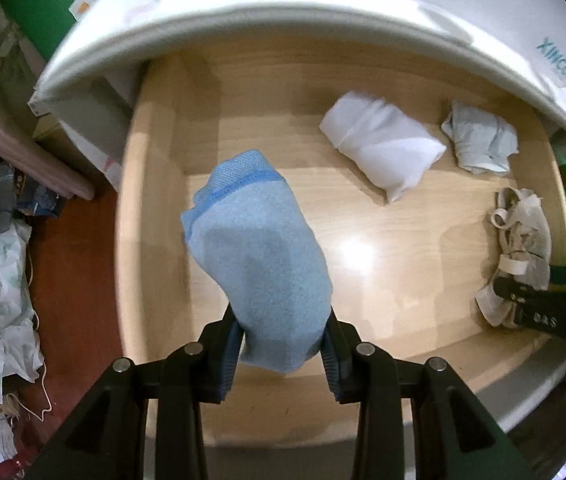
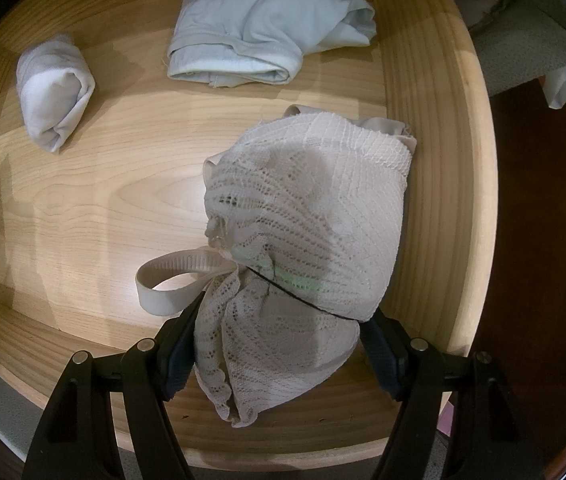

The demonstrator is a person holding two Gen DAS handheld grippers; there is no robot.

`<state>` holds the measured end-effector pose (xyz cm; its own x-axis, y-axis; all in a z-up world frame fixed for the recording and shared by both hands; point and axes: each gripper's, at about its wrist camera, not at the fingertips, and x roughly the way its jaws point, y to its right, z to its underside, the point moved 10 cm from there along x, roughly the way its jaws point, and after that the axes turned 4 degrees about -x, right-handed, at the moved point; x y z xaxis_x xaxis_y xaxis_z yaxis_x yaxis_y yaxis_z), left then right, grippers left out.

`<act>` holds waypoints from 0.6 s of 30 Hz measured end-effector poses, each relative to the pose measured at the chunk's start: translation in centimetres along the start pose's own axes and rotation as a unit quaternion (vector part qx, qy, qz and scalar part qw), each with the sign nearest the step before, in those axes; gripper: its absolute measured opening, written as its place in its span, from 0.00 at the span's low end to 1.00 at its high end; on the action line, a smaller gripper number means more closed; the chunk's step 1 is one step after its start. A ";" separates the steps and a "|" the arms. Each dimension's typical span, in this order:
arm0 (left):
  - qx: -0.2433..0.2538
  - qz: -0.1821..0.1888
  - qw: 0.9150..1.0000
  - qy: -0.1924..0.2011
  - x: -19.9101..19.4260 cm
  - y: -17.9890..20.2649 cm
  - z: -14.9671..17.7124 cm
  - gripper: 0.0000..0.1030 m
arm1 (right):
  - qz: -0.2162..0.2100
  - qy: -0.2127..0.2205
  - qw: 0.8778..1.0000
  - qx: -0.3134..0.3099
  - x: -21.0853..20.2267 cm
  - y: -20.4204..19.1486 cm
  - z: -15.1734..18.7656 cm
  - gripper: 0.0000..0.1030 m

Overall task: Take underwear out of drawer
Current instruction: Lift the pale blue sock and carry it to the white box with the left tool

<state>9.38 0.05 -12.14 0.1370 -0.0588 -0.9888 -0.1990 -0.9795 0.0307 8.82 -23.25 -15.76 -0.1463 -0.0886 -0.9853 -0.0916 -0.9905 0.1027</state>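
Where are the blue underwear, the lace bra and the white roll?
blue underwear [image 1: 259,256], left wrist view, middle of fabric.
lace bra [image 2: 303,216], right wrist view, centre of cup.
white roll [image 2: 55,92], right wrist view, its middle.

The blue underwear hides the left claw's fingertips.

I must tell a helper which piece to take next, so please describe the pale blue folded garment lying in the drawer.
Look inside the open wooden drawer, at its far right corner. There lies the pale blue folded garment, loosely folded flat, with stitched hems showing. The white rolled piece to its left is smaller and tightly rolled, and the lace bra is beige and openwork.
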 end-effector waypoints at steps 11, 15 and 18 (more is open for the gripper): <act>0.026 0.013 0.997 0.077 -8.6 -1.1 -1.8 0.34 | 0.000 0.000 1.000 -0.003 0.0 0.0 0.0 0.67; 0.041 0.017 0.993 0.109 -13.2 -1.8 -3.0 0.34 | 0.000 0.000 1.000 -0.004 -0.1 0.0 0.0 0.67; 0.051 0.017 0.989 0.138 -16.5 -1.7 -4.0 0.34 | -0.001 0.000 1.000 -0.003 -0.1 0.1 0.0 0.67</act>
<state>11.30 1.93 4.68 0.3859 -0.1556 -0.9093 -0.3027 -0.9525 0.0346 8.80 -23.30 -15.66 -0.1465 -0.0875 -0.9853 -0.0861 -0.9912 0.1009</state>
